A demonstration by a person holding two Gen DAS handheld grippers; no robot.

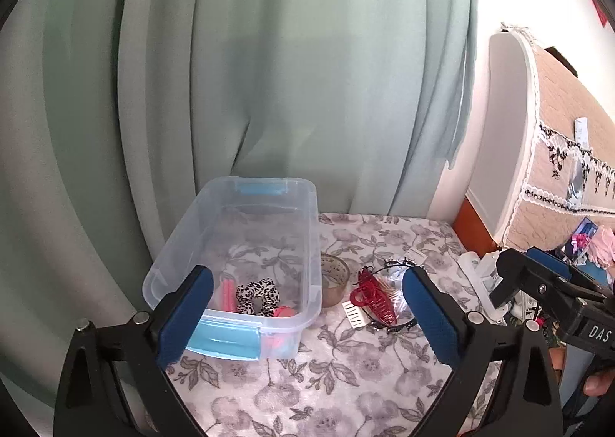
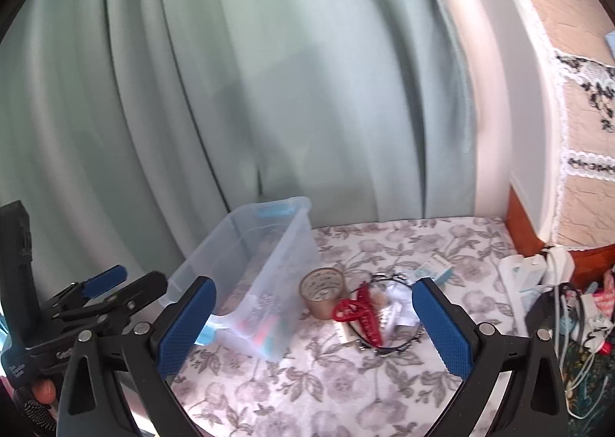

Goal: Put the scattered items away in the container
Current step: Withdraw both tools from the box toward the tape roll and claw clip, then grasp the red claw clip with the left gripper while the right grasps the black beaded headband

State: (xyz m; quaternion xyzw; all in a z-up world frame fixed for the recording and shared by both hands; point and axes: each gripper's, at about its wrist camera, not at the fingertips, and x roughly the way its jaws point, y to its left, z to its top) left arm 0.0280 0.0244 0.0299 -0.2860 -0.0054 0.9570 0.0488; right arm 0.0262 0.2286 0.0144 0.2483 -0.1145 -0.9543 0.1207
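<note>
A clear plastic container [image 1: 312,229] with blue latches stands on the floral cloth, also in the right wrist view [image 2: 284,241]. Inside lie a leopard scrunchie [image 1: 256,294] and pink items [image 1: 227,294]. To its right sit a tape roll [image 1: 333,275] [image 2: 323,289], a red claw clip [image 1: 372,296] [image 2: 359,316], a white comb piece [image 1: 353,316] and a thin black headband [image 1: 399,325]. My left gripper [image 1: 307,318] is open and empty, near the container's front. My right gripper [image 2: 315,325] is open and empty, short of the clip pile.
A green curtain [image 1: 269,72] hangs behind the table. A white power strip [image 2: 526,275] and tangled cables [image 2: 576,321] lie at the right edge. A cloth-covered white appliance [image 2: 538,129] stands at the right.
</note>
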